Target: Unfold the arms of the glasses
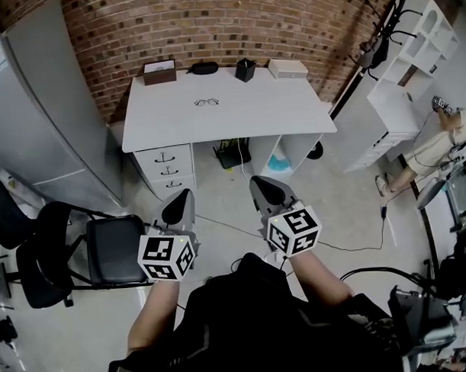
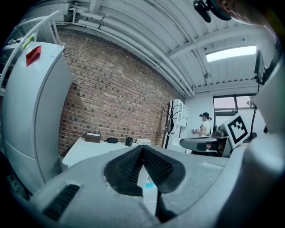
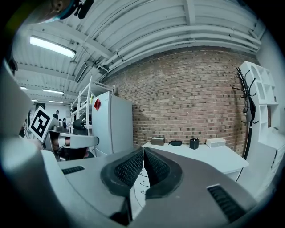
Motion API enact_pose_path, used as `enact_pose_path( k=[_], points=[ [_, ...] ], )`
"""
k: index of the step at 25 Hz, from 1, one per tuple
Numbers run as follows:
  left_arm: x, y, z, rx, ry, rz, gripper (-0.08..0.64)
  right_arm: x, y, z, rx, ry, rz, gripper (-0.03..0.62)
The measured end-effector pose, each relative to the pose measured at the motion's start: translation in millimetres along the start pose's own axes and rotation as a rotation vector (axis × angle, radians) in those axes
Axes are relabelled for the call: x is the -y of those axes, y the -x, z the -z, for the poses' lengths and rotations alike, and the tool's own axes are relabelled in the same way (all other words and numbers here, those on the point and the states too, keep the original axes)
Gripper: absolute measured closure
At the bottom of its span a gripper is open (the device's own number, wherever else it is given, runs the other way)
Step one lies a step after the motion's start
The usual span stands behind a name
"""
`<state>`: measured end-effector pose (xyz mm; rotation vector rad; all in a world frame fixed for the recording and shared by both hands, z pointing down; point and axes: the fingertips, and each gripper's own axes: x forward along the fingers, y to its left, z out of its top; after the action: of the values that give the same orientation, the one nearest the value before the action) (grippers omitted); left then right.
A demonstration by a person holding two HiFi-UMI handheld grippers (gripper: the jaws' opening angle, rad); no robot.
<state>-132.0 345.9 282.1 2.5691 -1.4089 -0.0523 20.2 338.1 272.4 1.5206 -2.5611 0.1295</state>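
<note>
- Left gripper (image 1: 181, 197) and right gripper (image 1: 262, 184), head view: both are held side by side at the near edge of the scene, over the floor and well short of the white desk (image 1: 291, 111), each pointing toward it.
- Head view: the glasses (image 1: 207, 102) lie on the desk top, nearer its far edge and slightly left of centre. They are well apart from both grippers and touched by neither.
- Head view: along the far edge of the desk, against the brick wall, stand a brown box (image 1: 159, 72), a black case (image 1: 204, 67), a black holder (image 1: 245, 70) and a white box (image 1: 288, 68).
- Left gripper view: the jaws are pressed together with nothing between them. The desk lies ahead to the left; the glasses are too small to make out.
- Right gripper view: the jaws are together and empty, with the desk ahead. The glasses cannot be made out here either.
</note>
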Motion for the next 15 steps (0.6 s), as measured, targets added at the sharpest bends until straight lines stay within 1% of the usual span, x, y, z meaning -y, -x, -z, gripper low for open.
enact_pose_path(
  k=[4,8,15],
  points=[
    [-7,1,0,0.011,0.002,0.004,0.551,-7,-9,-3,0.003,0.028,-0.011,0.583],
    [-16,-3,1,0.021,0.011,-0.005,0.551,-12,-24,-6,0.004,0.051,-0.040,0.583],
    [-37,-24,5,0.000,0.026,-0.063,0.551,0,-61,-7,0.006,0.038,-0.085,0.583]
  ],
)
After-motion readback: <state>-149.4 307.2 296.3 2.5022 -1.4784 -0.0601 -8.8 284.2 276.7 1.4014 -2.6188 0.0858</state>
